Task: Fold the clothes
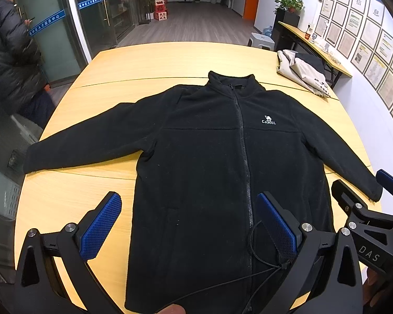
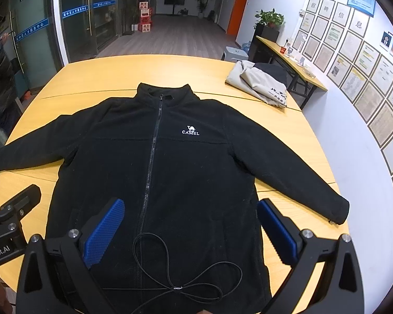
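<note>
A black fleece jacket with a white camel logo lies flat and zipped on the yellow table, collar away from me, both sleeves spread outward. My left gripper hovers open over the jacket's lower left part, nothing between its blue pads. My right gripper hovers open above the lower hem, right of the zipper. A thin black cord loops across the hem. In the left wrist view the right gripper shows near the right cuff; in the right wrist view the left gripper's body sits at the left edge.
A crumpled beige and dark garment lies at the table's far right corner. The table has bare wood beyond the collar. A person in a dark puffy coat stands at the left by glass doors. A narrow side desk lines the right wall.
</note>
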Demonstrator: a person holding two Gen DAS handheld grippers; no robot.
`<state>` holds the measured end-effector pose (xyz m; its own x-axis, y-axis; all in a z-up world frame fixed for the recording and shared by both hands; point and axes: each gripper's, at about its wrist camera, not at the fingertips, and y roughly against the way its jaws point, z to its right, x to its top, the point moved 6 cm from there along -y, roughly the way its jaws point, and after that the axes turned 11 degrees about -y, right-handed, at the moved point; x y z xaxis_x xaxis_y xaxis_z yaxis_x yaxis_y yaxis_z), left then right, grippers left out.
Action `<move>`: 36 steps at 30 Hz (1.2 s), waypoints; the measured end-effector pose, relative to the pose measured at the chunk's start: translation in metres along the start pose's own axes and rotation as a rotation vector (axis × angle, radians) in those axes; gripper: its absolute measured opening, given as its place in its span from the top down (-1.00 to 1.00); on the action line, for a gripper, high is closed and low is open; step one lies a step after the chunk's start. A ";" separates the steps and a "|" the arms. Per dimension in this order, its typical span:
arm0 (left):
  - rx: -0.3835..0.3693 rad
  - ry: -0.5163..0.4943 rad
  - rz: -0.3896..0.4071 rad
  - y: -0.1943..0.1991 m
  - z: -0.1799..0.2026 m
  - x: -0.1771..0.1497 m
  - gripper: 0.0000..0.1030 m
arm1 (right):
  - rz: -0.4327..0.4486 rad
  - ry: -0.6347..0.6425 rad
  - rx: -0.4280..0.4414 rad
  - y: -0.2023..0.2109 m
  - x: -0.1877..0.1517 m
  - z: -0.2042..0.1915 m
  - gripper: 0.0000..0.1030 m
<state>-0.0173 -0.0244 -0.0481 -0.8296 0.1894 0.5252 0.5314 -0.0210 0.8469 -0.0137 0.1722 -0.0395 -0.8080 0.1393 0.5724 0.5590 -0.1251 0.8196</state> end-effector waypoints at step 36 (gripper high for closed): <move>-0.015 -0.060 0.092 0.013 -0.005 -0.010 -1.00 | 0.074 -0.150 0.014 0.025 -0.019 0.016 -1.00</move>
<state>-0.0027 -0.0315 -0.0417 -0.7651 0.2447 0.5955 0.6020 -0.0560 0.7965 0.0186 0.1823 -0.0292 -0.7281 0.2759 0.6275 0.6196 -0.1268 0.7746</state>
